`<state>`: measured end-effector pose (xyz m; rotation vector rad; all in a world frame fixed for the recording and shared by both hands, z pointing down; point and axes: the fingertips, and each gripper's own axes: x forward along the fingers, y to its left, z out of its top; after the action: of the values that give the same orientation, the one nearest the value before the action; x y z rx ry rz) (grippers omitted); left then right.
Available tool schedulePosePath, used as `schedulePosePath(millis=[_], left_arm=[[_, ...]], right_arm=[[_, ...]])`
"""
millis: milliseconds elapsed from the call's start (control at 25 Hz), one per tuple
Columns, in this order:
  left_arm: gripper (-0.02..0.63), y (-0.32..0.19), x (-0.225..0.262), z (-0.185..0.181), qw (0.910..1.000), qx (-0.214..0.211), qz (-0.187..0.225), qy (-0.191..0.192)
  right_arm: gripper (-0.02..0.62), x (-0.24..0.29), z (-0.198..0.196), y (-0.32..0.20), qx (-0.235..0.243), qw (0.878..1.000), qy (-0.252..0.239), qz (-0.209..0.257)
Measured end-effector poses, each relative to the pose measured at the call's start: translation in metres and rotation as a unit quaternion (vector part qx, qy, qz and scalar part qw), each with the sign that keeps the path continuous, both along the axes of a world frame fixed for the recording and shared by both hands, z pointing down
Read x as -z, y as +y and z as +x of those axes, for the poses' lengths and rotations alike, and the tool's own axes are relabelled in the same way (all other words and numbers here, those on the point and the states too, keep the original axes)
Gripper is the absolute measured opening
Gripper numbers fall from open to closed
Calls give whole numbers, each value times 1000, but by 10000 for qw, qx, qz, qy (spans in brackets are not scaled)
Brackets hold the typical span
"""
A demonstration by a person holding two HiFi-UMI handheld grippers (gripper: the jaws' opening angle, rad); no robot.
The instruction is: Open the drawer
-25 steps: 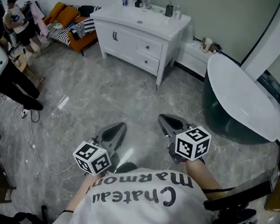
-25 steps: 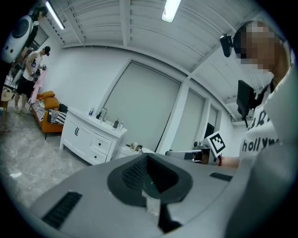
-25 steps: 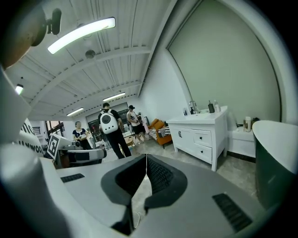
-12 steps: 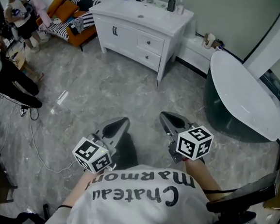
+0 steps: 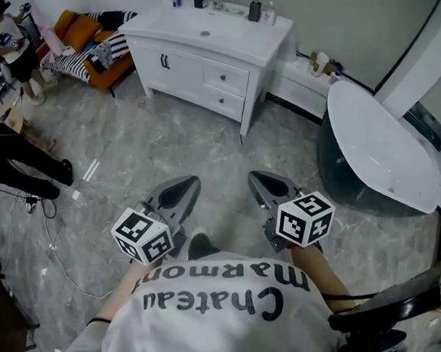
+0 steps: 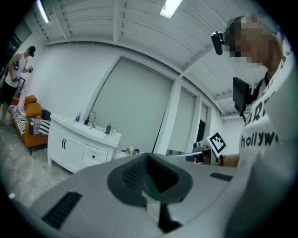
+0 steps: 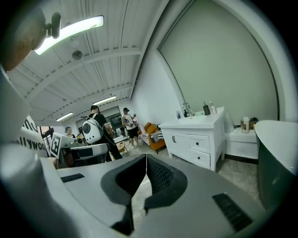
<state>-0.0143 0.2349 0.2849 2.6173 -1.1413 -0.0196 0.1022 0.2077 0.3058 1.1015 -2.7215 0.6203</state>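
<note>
The person is holding the left gripper [image 5: 189, 185] and right gripper [image 5: 260, 181] forward, fingers of both pressed together on nothing, well short of the white vanity [image 5: 169, 66], likely because the closed drawer [image 5: 226, 78] in the vanity's right half is sitting beyond reach.

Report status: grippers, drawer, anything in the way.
Left gripper and right gripper shut, empty. Vanity drawers closed, out of reach across the floor. Nothing blocking the path.
</note>
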Motion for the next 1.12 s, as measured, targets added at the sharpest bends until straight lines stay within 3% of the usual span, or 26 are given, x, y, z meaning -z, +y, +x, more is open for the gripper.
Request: schedulePosePath(millis=[520,1120], left_arm=[[8,-120,7,-80,9998,-150,-12,113],[8,-192,-6,-98,9986,-469,-159,177]], right_arm=[[12,0,-73,-111,-281,9996,16,-12],[12,-11,-88,-169,-717,9972,104,-186]])
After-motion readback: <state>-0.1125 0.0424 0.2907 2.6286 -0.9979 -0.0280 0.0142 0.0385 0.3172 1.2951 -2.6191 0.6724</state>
